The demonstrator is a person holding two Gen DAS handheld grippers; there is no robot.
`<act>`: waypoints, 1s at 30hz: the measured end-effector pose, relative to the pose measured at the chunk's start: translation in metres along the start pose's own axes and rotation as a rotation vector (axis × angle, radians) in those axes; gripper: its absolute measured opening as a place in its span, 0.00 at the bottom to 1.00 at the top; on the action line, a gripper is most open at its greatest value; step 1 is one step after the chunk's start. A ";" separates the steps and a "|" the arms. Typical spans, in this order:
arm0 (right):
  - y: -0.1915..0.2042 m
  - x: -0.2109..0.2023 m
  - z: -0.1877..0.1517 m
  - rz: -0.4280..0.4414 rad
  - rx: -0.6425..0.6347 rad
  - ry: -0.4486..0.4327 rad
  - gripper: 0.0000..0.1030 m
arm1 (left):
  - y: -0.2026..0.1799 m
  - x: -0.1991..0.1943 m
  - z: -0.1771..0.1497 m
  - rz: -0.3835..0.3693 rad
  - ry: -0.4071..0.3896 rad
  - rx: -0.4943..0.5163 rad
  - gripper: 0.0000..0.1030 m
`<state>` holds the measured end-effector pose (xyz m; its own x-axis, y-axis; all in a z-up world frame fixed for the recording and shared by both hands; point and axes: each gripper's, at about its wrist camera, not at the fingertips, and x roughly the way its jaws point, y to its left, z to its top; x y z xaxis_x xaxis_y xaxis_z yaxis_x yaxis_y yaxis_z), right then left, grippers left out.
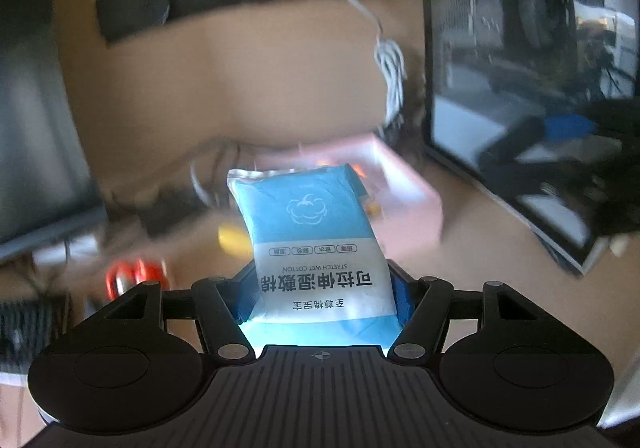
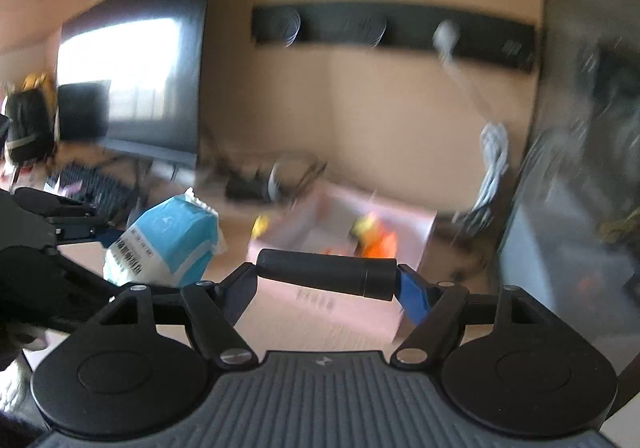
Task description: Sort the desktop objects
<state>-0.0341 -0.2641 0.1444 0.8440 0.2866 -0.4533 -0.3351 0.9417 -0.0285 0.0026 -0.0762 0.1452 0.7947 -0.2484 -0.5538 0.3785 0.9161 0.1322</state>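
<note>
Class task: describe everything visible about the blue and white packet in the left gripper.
The blue and white packet is a soft, puffy plastic pouch, blue on top with a cotton-boll outline, white below with dark print reading STRETCH WET COTTON. Its far end has a crimped seal. It sits lengthwise between the left gripper jaws, pinched at its sides, lifted off the desk.

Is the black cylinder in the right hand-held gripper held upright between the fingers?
No, the black cylinder lies crosswise, level between the two fingers of the right hand-held gripper, its ends against them.
</note>
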 end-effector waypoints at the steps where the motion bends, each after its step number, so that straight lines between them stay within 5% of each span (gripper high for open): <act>1: -0.003 -0.005 0.003 -0.012 0.004 -0.020 0.73 | 0.001 0.005 0.010 -0.002 -0.021 0.006 0.67; 6: -0.007 -0.015 0.004 -0.060 0.042 -0.048 0.73 | 0.005 0.044 0.073 -0.047 -0.140 0.046 0.68; 8: -0.007 -0.012 0.002 -0.077 0.045 -0.029 0.73 | 0.005 0.075 0.093 -0.101 -0.114 0.083 0.94; 10: -0.006 -0.007 -0.001 -0.088 0.046 -0.001 0.73 | 0.010 0.098 0.099 -0.081 -0.061 0.059 0.93; 18: -0.012 0.021 0.005 -0.117 0.061 0.071 0.73 | 0.024 0.095 0.023 -0.108 0.098 -0.050 0.97; 25: -0.022 0.095 0.030 -0.110 0.118 0.081 0.73 | 0.037 0.067 -0.033 -0.120 0.210 -0.167 0.98; 30: -0.021 0.146 0.020 -0.082 0.198 0.184 0.81 | 0.044 0.050 -0.063 -0.092 0.256 -0.177 0.99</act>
<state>0.1042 -0.2381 0.0964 0.7686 0.1879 -0.6115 -0.1651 0.9818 0.0942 0.0295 -0.0288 0.0717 0.6076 -0.2663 -0.7483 0.3374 0.9394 -0.0603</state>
